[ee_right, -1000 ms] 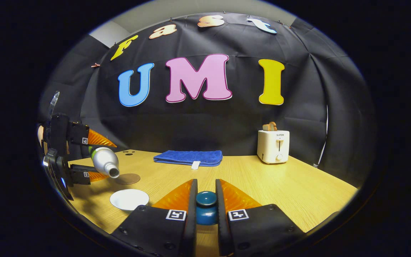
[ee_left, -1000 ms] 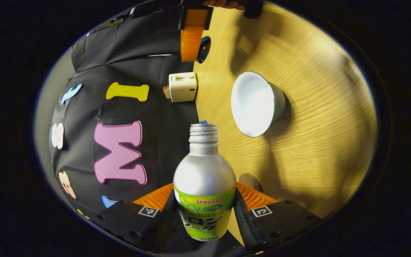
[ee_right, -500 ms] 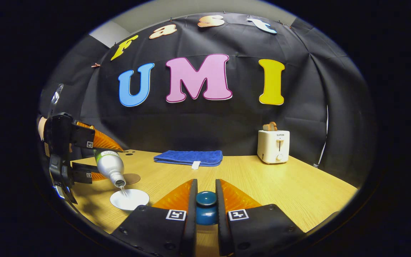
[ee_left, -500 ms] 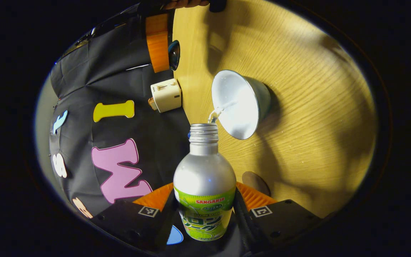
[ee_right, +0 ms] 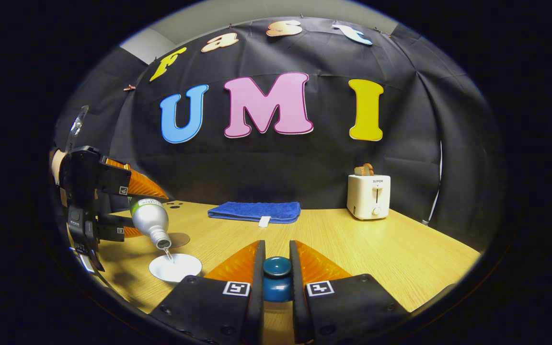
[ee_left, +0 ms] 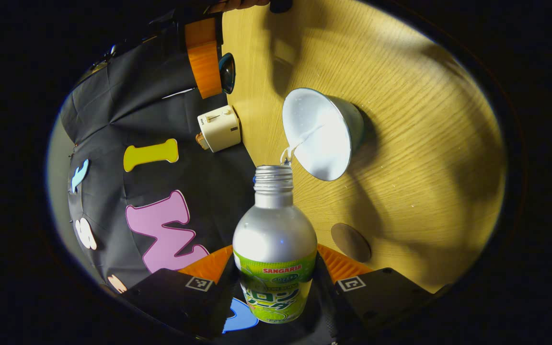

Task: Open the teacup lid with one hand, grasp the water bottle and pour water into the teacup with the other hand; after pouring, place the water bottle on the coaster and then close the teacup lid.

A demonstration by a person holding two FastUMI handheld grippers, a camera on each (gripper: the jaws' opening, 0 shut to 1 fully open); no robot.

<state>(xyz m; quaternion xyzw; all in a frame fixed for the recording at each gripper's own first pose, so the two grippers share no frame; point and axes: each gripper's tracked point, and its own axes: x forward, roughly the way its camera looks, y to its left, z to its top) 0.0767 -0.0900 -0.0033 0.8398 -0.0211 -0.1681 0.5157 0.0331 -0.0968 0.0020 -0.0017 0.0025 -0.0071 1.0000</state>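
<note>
We see the left tool (ee_left: 276,273) pinching the water bottle (ee_left: 275,249) by its labelled lower body, both orange fingers (ee_left: 209,264) pressed on its sides. The bottle is tipped neck-down, and a thin stream of water (ee_left: 300,141) runs from its open mouth into the teacup (ee_left: 321,134). From the right gripper view we see the same left tool (ee_right: 127,206) at the far left, holding the bottle (ee_right: 150,220) slanted over the teacup (ee_right: 175,267), which stands open on the worktop (ee_right: 376,249) with its white inside showing.

The right tool (ee_right: 277,268) is pinched on the dark blue teacup lid (ee_right: 276,278), gripping its knob between both fingers and held above the worktop, well apart from the cup. In the left gripper view that right tool (ee_left: 211,62) shows at the top with the lid (ee_left: 227,73) beside its orange finger.

The round brown coaster (ee_left: 350,242) lies bare on the worktop near the cup; in the right gripper view the coaster (ee_right: 179,238) sits just behind the bottle's neck. Farther back we see a folded blue towel (ee_right: 256,212) and a white toaster (ee_right: 368,195) by the wall.
</note>
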